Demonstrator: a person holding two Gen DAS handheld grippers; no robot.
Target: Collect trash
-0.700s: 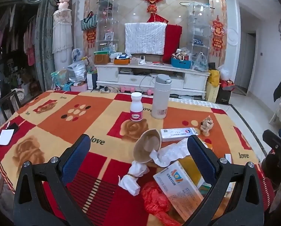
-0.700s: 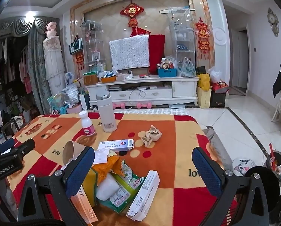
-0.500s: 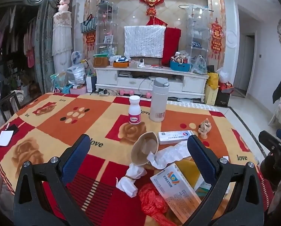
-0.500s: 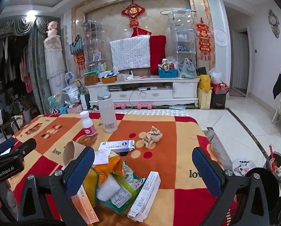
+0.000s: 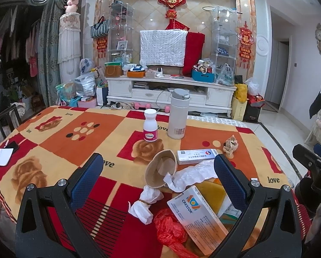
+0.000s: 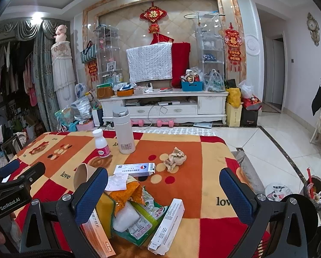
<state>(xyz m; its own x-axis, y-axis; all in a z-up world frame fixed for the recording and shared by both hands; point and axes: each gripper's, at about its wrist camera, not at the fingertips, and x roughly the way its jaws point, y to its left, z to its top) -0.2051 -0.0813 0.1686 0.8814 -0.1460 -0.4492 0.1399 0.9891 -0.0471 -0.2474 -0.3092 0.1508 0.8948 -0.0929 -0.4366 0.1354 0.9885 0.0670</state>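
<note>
Left tool [image 5: 158, 173] spread wide, gripping nothing, above the tabletop [image 5: 78, 146]. Right tool [image 6: 163, 188] likewise spread and unloaded. Trash heaped just in front of the white flask [image 5: 178, 114]: tipped paper cup [image 5: 159, 169], tissue wad [image 5: 144, 203], red bag [image 5: 171, 230], Crestor box [image 5: 200, 215]. Crumpled paper ball [image 6: 174, 159] right of the flask.

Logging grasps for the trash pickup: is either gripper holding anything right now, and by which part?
Nothing is held. The left gripper and right gripper are both open above the table's litter, with no item between their fingers.
</note>
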